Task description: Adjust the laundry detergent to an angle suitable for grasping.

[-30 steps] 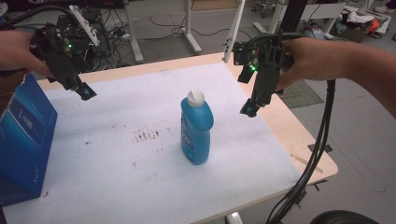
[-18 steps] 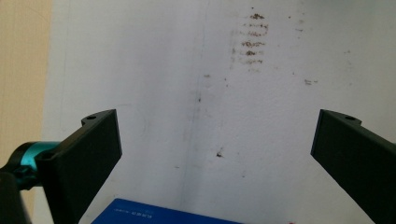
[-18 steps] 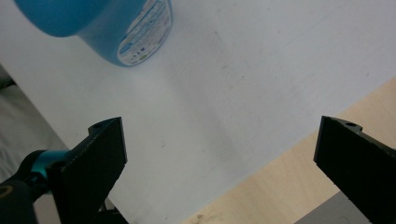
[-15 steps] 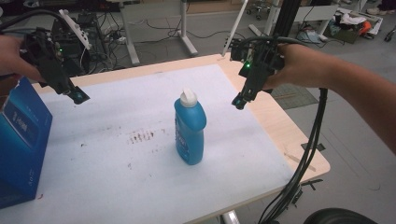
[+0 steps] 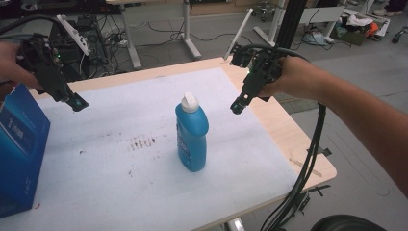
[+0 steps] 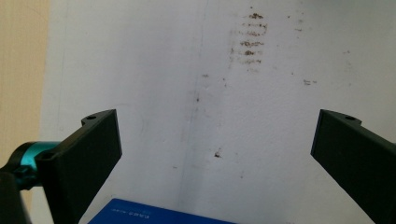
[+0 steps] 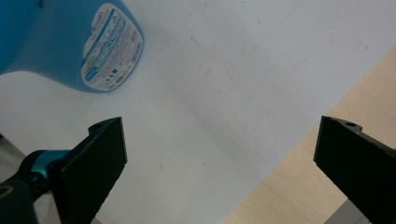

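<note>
A blue detergent bottle with a white cap stands upright near the middle of the white mat, between the two grippers and touched by neither. The right gripper hangs just beside its cap side with jaws wide apart; the left gripper, also spread open, hovers well apart near the blue box. The bottle looks like smooth, slightly yielding plastic, probably weighty if full and top-heavy; its narrower upper body below the cap seems the surest hold
</note>
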Demonstrator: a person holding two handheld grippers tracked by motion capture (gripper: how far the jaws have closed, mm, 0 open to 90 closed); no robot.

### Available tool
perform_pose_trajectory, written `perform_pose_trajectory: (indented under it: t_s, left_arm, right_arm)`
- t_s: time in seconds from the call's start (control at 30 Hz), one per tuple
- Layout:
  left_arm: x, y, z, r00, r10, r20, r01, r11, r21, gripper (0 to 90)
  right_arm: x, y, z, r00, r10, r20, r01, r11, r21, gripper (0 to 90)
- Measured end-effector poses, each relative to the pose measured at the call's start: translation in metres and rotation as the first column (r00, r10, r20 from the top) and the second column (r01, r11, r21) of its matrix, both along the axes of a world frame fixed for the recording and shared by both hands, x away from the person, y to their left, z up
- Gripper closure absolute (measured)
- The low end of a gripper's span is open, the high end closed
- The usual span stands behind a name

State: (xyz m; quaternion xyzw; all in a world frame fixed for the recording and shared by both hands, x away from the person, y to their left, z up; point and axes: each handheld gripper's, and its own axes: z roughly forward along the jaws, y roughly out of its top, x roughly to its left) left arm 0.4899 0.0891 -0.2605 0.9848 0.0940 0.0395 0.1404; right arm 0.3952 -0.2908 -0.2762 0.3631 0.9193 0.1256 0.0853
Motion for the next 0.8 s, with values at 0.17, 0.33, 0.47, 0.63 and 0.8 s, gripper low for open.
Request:
perform_pose_trajectory:
  t_s: [0.17,0.33,0.47,0.63,0.8]
  left_arm:
    - [0.0,0.0,-0.003,1.0,0.002,-0.004,-0.002,1.0,0.002,1.7]
    - [0.0,0.001,-0.005,1.0,-0.001,-0.007,0.001,1.0,0.0,1.7]
    - [-0.001,0.001,-0.005,1.0,0.003,-0.008,-0.003,1.0,-0.001,1.7]
    - [0.0,0.002,-0.005,1.0,0.0,-0.005,0.0,1.0,0.003,1.8]
    - [-0.001,0.001,-0.006,1.0,0.003,-0.007,-0.003,1.0,-0.001,1.8]
  right_arm:
    - [0.004,-0.003,-0.004,0.9949,-0.101,0.006,0.101,0.995,0.015,2.0]
    - [0.008,-0.006,-0.009,0.977,-0.213,0.005,0.213,0.976,0.042,2.1]
    - [0.009,-0.008,-0.013,0.9611,-0.276,0.014,0.275,0.959,0.065,2.2]
    - [0.008,-0.011,-0.016,0.9466,-0.321,0.034,0.316,0.944,0.096,4.2]
    - [0.006,-0.014,-0.02,0.9285,-0.364,0.075,0.352,0.926,0.135,4.1]
